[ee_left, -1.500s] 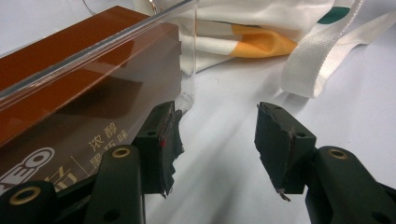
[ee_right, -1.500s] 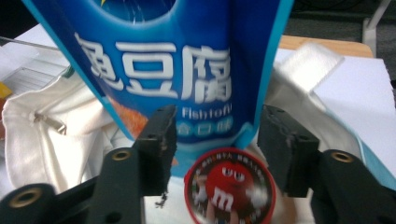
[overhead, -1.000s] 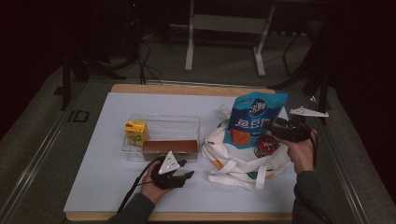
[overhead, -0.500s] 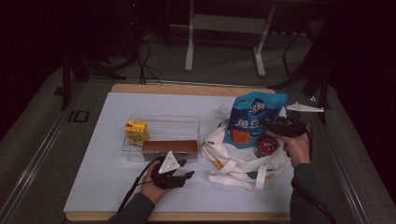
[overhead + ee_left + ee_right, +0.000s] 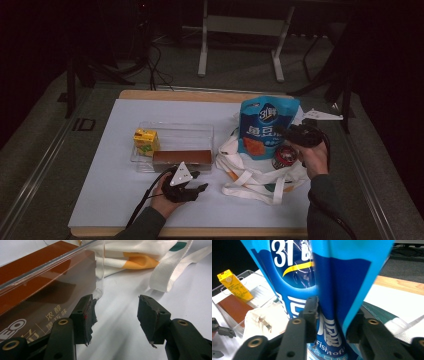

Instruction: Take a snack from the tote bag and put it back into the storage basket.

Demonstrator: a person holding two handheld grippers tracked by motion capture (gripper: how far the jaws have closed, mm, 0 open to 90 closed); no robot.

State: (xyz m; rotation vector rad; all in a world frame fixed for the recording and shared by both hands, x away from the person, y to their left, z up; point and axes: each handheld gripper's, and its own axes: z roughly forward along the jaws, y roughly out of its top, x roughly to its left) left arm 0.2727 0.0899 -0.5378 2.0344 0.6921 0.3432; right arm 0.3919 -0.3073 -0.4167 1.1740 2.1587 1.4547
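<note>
**Blue pouch pinched at the right of the table**

While the left gripper (image 5: 192, 189) rests near the front edge, jaws parted on nothing beside the clear tray (image 5: 172, 136) with its brown box (image 5: 182, 158), the right gripper (image 5: 331, 315) has just been closing, clamping the upright blue snack pouch (image 5: 264, 125) above the tote bag (image 5: 250, 172).

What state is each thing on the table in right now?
Blue pouch: upright in the bag, pinched at its side fold.
Right gripper: jaws just closing, now shut on the pouch.
Left gripper: open, nothing between the jaws.
Tote bag: slumped flat.
Clear tray: holds yellow carton upright, brown box lying flat.
</note>
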